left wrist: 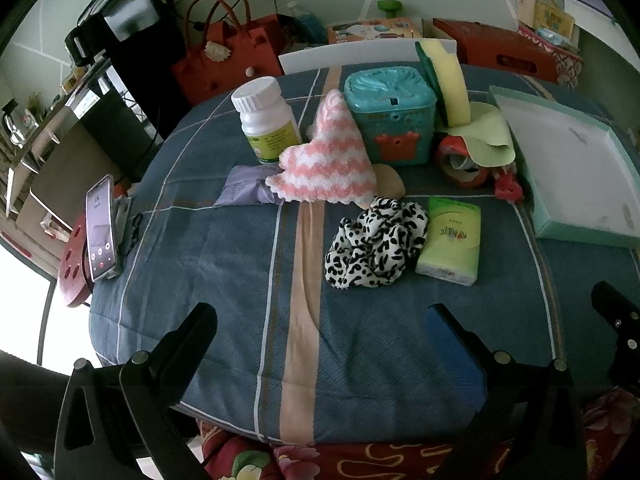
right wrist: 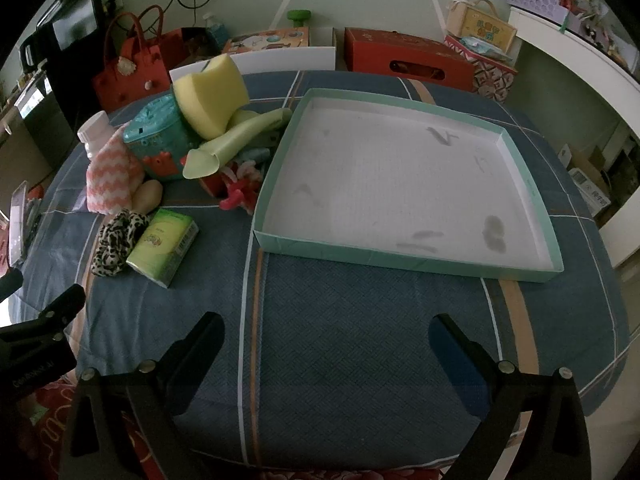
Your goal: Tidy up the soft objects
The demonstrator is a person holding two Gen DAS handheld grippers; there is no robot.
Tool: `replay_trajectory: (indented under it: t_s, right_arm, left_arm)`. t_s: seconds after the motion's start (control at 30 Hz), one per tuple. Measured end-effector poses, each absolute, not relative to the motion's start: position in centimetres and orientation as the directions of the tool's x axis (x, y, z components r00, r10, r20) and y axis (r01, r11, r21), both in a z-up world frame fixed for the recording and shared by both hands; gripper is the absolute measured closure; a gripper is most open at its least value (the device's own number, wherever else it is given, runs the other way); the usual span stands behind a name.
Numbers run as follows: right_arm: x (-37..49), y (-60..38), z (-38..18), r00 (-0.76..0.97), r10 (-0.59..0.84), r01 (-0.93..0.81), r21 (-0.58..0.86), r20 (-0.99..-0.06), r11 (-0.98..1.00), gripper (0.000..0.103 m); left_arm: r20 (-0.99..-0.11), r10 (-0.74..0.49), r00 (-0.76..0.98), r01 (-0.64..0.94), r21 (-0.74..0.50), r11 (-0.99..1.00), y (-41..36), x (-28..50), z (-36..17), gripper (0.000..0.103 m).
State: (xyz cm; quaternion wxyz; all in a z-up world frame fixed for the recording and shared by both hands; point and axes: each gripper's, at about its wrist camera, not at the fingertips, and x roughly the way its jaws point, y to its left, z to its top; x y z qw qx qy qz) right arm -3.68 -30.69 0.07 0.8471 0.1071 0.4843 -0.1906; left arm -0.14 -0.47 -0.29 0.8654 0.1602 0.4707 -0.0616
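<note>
From the left wrist view, we see our left gripper with its fingers spread wide apart, holding nothing and hovering above the blue plaid cloth that covers the worktop. Ahead of the fingers lies the leopard-print scrunchie, touching the green tissue pack on its right. Further back, the pink-and-white knitted cloth leans against the teal crab container, with the white pill bottle just beside it on the left and a purple packet partly under its edge. The yellow sponge stands upright behind the container, above a pale green sheet draped over a red tape roll. A phone stands propped at the cloth's left edge. The mint-green tray sits at the right.

From the right wrist view, our right gripper also has its fingers wide apart, empty and touching nothing, above bare cloth in front of the tray, which has nothing in it. The soft things are all clustered to the tray's left: sponge, knitted cloth, scrunchie and tissue pack. The left gripper's tip shows at the left edge.
</note>
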Motion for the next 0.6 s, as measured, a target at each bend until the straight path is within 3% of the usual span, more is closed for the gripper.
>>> replay_trajectory:
  t_s: [0.6]
  right_arm:
    - [-3.68, -30.71, 0.06, 0.457, -0.219, 0.426, -0.004, -0.862, 0.905, 0.000]
  left_arm:
    - [-0.832, 0.062, 0.551, 0.261, 0.242, 0.934, -0.91, -0.16, -0.46, 0.000]
